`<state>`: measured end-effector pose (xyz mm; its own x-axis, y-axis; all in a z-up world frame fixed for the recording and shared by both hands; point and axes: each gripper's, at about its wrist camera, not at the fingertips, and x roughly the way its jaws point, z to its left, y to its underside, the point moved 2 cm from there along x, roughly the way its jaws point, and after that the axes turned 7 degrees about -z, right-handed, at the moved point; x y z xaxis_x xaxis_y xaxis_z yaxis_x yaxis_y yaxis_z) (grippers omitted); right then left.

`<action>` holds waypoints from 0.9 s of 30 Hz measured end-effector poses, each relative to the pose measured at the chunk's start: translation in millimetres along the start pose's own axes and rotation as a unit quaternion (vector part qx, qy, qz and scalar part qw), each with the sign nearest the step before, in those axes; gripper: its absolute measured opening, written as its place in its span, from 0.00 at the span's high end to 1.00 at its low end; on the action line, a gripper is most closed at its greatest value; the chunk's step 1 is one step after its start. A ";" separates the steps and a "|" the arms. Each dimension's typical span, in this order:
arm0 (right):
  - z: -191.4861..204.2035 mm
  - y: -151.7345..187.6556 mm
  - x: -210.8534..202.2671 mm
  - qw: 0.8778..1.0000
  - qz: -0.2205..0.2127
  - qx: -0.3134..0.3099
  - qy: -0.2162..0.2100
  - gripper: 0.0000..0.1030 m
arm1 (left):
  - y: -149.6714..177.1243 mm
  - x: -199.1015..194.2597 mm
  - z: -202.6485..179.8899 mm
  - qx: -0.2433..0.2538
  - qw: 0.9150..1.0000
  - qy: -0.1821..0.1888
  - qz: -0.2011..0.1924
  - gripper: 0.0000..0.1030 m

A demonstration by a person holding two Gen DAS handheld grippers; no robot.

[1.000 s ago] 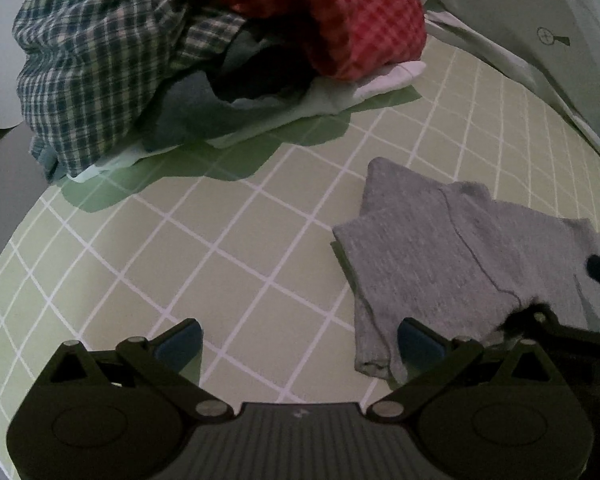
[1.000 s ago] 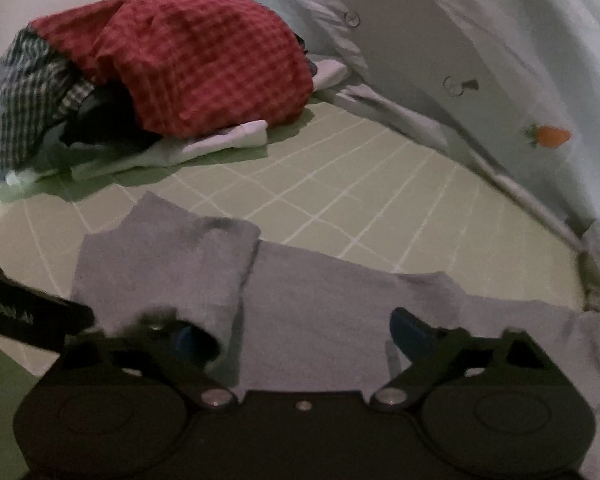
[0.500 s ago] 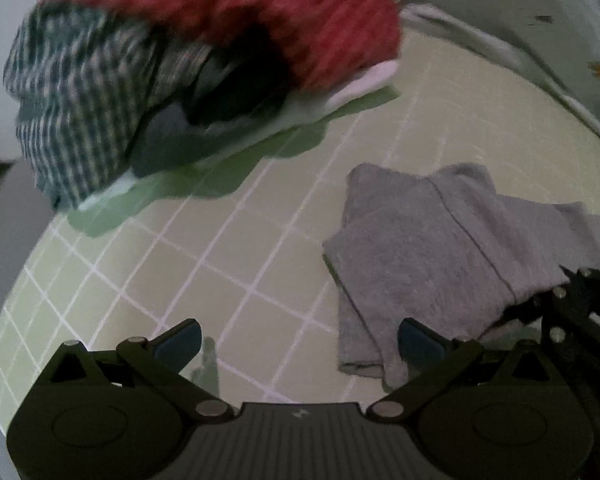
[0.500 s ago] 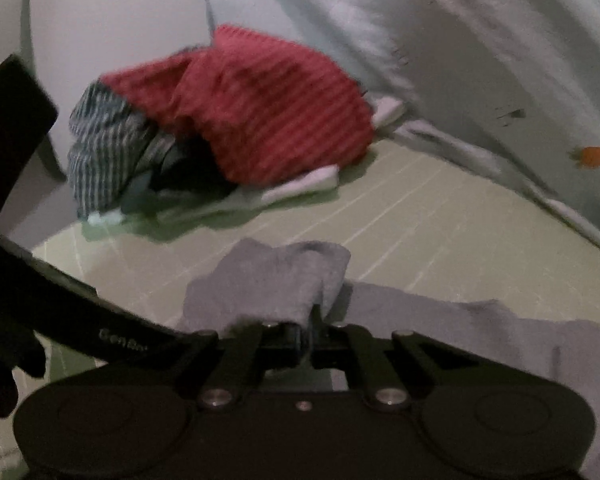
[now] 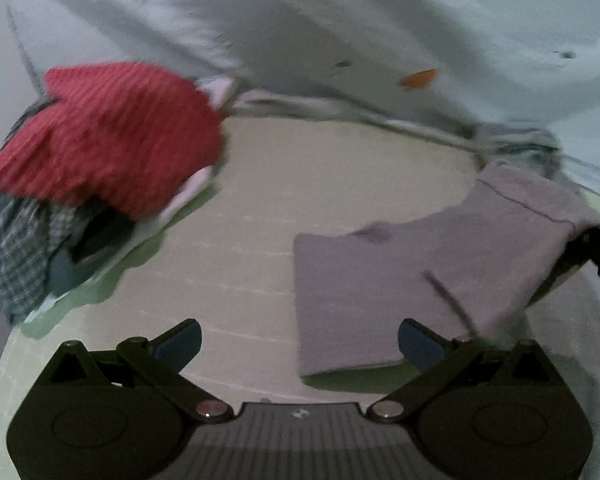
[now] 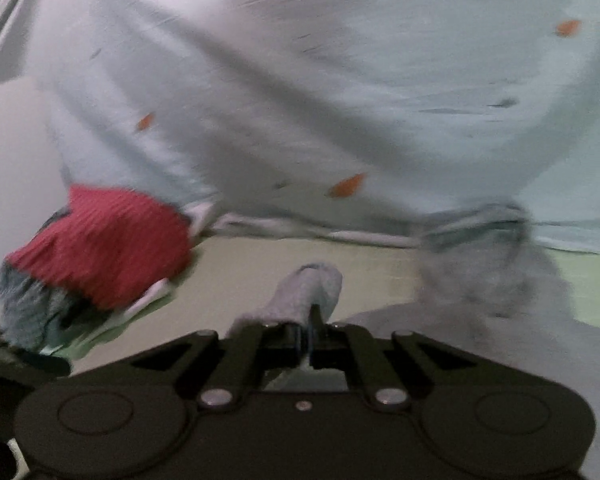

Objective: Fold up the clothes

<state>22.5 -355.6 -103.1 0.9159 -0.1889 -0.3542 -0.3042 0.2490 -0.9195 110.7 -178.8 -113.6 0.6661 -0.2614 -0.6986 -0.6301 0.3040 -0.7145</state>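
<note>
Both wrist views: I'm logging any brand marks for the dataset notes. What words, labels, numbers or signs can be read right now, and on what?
None can be read.
Left tongs: a small pale mark on the ribbed body, too small to read.
Pale sheet behind: orange and dark printed motifs, blurred, no letters made out.
Grey garment, red checked shirt: no label visible.
Right tongs: no text shows.

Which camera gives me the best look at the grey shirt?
The left wrist view: most of the grey shirt shows there, one edge lifted. The right wrist view shows only blurred cloth and the bunch pinched in the right gripper.
</note>
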 end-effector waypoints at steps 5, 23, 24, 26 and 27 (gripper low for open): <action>-55.6 0.9 -30.7 0.998 -0.004 0.031 0.048 0.97 | 4.5 -24.0 -41.7 0.014 1.000 0.025 -0.009 0.00; -195.2 -19.3 -81.2 0.997 -0.013 0.054 0.058 0.97 | 13.6 -64.1 -146.4 -0.013 1.000 -0.004 -0.019 0.00; -205.1 -21.9 -82.8 0.996 -0.017 0.057 0.059 0.97 | 13.5 -62.9 -150.8 -0.015 1.000 -0.006 -0.019 0.00; -225.1 -25.8 -85.3 0.996 -0.024 0.064 0.063 0.96 | 12.0 -59.8 -157.5 -0.018 1.000 -0.012 -0.019 0.00; -235.2 -27.3 -86.5 0.995 -0.027 0.067 0.066 0.96 | 10.9 -58.2 -160.1 -0.020 0.999 -0.016 -0.018 0.00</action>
<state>-110.0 -569.4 -87.5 0.8852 -0.3266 -0.3314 -0.2091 0.3570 -0.9104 1.2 -307.0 -86.8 0.7009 -0.2422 -0.6708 -0.6203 0.2571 -0.7410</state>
